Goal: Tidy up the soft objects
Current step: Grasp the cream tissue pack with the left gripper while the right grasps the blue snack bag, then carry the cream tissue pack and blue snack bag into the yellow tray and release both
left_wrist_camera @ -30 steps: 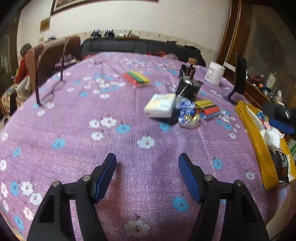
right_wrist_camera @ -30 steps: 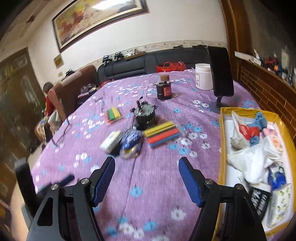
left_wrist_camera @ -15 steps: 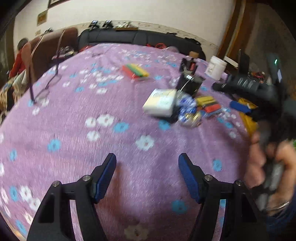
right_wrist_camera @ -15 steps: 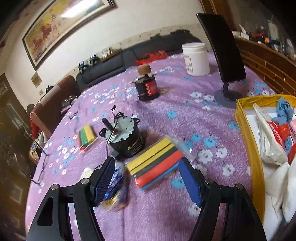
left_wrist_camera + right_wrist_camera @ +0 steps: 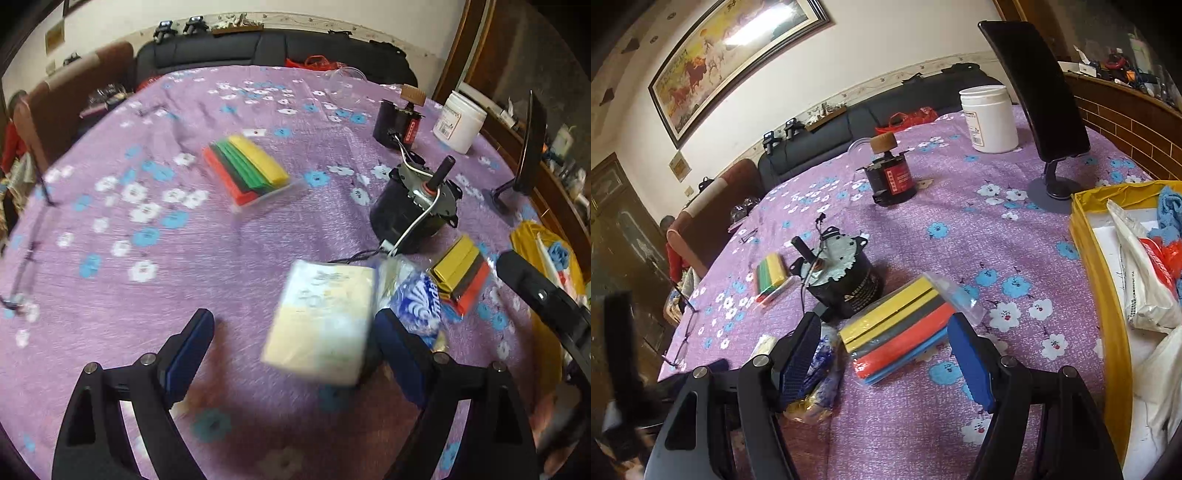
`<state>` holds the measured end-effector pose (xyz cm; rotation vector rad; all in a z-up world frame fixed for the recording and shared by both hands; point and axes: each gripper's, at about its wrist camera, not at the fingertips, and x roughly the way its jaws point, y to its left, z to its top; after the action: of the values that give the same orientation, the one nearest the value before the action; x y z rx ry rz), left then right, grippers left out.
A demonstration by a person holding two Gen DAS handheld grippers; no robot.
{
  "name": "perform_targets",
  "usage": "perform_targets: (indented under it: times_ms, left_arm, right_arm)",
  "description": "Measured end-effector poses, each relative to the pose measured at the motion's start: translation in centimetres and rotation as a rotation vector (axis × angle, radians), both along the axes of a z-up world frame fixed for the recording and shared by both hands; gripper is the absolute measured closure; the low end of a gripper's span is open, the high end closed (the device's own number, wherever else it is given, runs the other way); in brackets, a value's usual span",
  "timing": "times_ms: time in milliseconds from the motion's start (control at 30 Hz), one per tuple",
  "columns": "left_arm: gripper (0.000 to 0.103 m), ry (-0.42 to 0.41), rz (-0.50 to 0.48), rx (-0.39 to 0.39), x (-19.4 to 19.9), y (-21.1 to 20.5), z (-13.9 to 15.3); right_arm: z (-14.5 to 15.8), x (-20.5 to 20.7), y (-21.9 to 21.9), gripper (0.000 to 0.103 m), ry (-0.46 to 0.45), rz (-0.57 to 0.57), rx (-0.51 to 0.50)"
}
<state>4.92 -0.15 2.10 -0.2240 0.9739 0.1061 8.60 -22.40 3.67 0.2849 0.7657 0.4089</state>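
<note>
Low in the left wrist view, the left gripper (image 5: pixel 291 347) has its blue-padded jaws spread wide and opening; the pale yellow tissue pack (image 5: pixel 321 319) lies between them on the purple flowered tablecloth (image 5: pixel 229 258), blurred, its right edge close against the right pad, while a clear gap separates it from the left pad, so nothing is gripped. Just right of the pack sits a crinkled blue-and-white snack bag (image 5: pixel 419 299), and beyond that a clear packet of yellow, grey and red foam strips (image 5: pixel 461 275). Above these, toward the right middle of the frame, a black motor (image 5: pixel 413 206) with a white wire stands on the cloth, and a second packet of red, green and yellow strips (image 5: pixel 247 170) lies near the centre. At the right edge the dark body of the right gripper (image 5: pixel 546 306) reaches in, with the yellow box (image 5: pixel 528 236) behind it. In the right wrist view, the right gripper (image 5: pixel 882 358) hangs with its jaws partly open on either side of the foam strips (image 5: pixel 905 332); the pads stand beside the packet's ends, and I cannot tell whether they touch it. The snack bag (image 5: pixel 822 369) lies behind the left pad. The yellow box (image 5: pixel 1104 280) fills the right side of that frame, holding white plastic bags (image 5: pixel 1145 280) and a blue cloth (image 5: pixel 1171 206). A white jar (image 5: pixel 990 118) and a phone on a stand (image 5: pixel 1038 92) stand at the upper right.
</note>
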Motion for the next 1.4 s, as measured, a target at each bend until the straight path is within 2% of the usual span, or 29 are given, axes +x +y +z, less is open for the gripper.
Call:
perform_targets:
  times_ms: [67, 133, 233, 333, 400, 433, 500, 600, 900, 967, 1067, 1133, 1300, 1400]
  left_arm:
    - [0.022, -0.008, 0.018, -0.002, 0.0, 0.3, -0.2]
    - [0.056, -0.02, 0.015, -0.006, -0.3, 0.3, 0.1]
    - [0.058, -0.031, 0.028, -0.035, -1.4, 1.1, 0.2]
    - [0.058, -0.046, 0.08, -0.025, -3.9, 2.3, 0.4]
    - [0.058, -0.056, 0.12, -0.02, -6.1, 3.2, 0.3]
    - [0.058, -0.059, 0.145, -0.025, -7.3, 3.7, 0.3]
    - [0.058, -0.082, 0.167, -0.034, -8.5, 4.1, 0.9]
    - [0.058, -0.051, 0.172, 0.001, -8.6, 3.9, 0.3]
    - [0.057, -0.016, 0.139, 0.123, -7.2, 1.9, -0.1]
    - [0.058, -0.021, 0.137, 0.15, -7.4, 1.5, 0.0]
    - [0.059, -0.073, 0.146, 0.19, -8.0, 1.1, 0.7]
    - [0.059, -0.13, 0.141, 0.179, -8.8, 1.0, 1.4]
    - [0.059, -0.199, 0.202, 0.154, -9.9, 1.9, 2.4]
    - [0.059, -0.248, 0.209, 0.156, -10.7, 1.9, 3.0]
  right_arm:
    - [0.0, -0.2, 0.1, 0.027, -0.003, 0.01, 0.007]
    - [0.1, -0.3, 0.4, 0.027, -0.007, 0.032, 0.01]
    - [0.2, -0.7, 1.3, 0.027, -0.024, 0.078, 0.001]
    - [0.5, -1.6, 2.7, 0.027, -0.062, 0.155, -0.022]
    - [0.3, -2.3, 4.4, 0.028, -0.061, 0.257, -0.041]
    - [0.1, -2.4, 5.0, 0.03, -0.05, 0.303, -0.032]
    - [-0.5, -2.3, 6.0, 0.048, -0.011, 0.363, -0.031]
    - [-1.6, -1.8, 6.6, 0.051, 0.034, 0.334, -0.107]
    - [-2.9, -1.2, 7.8, 0.051, 0.028, 0.312, -0.216]
    - [-2.9, -1.6, 7.8, 0.06, 0.016, 0.318, -0.211]
    - [-2.4, -2.0, 7.4, 0.063, -0.013, 0.305, -0.198]
    - [-1.7, -2.6, 7.1, 0.065, -0.06, 0.3, -0.184]
    - [0.4, -4.7, 7.0, 0.066, -0.212, 0.304, -0.153]
    - [1.1, -5.7, 6.7, 0.066, -0.26, 0.318, -0.119]
